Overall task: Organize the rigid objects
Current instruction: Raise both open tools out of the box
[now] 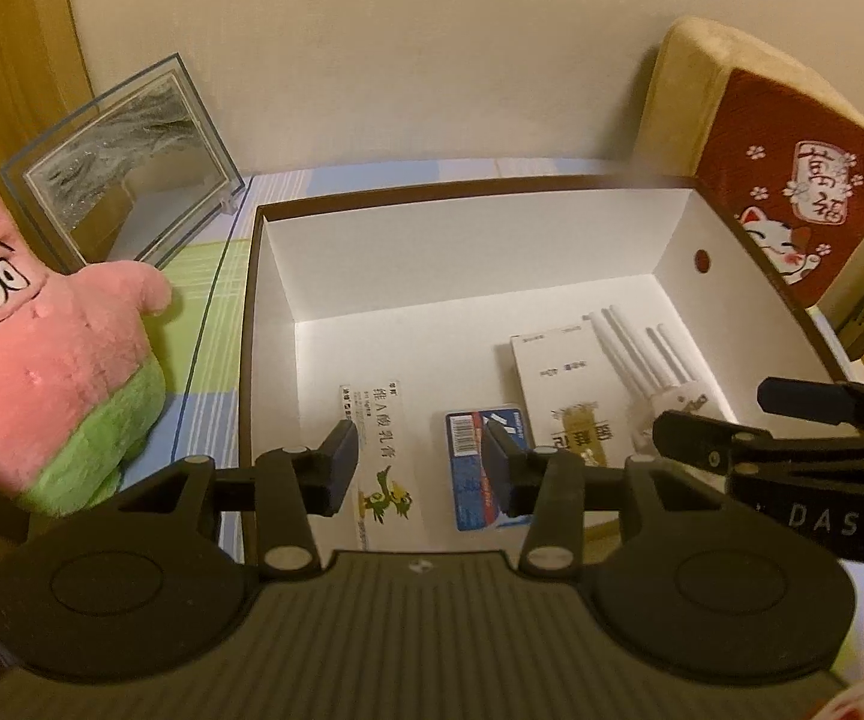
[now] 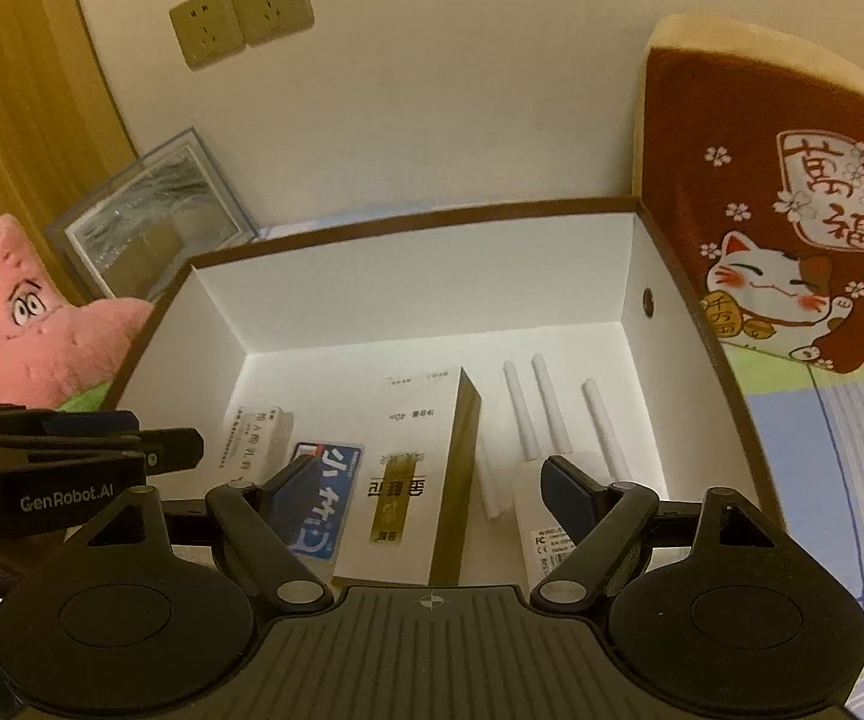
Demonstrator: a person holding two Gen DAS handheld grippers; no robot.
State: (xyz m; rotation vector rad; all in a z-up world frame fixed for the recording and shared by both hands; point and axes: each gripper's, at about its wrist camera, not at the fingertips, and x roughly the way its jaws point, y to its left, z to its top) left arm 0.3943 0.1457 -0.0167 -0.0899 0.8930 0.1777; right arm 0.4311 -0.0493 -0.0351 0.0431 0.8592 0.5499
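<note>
Two hand-held black tongs hover above an open cardboard box [image 1: 264, 300] with white inner walls and a dark brown rim, which sits on a table [image 1: 210, 360] covered in a green and blue checked cloth.

The left tongs [image 1: 423, 462] are partly spread and hold nothing; their blue pads hang apart above the box floor. The right tongs [image 2: 432, 495] are spread wide, also holding nothing and touching nothing.

Inside the box, lying flat from left to right: a slim white carton with a green dragon print [image 1: 381, 450], a small blue and white packet [image 1: 480, 468], a tall white box with a gold label [image 2: 414, 468], and a white router with stick antennas [image 2: 546, 414].

A pink star-shaped plush toy [image 1: 42, 360] stands left of the box, near a glass-framed picture [image 1: 126, 204]. A red lucky-cat cushion [image 2: 780, 228] leans at the right.
</note>
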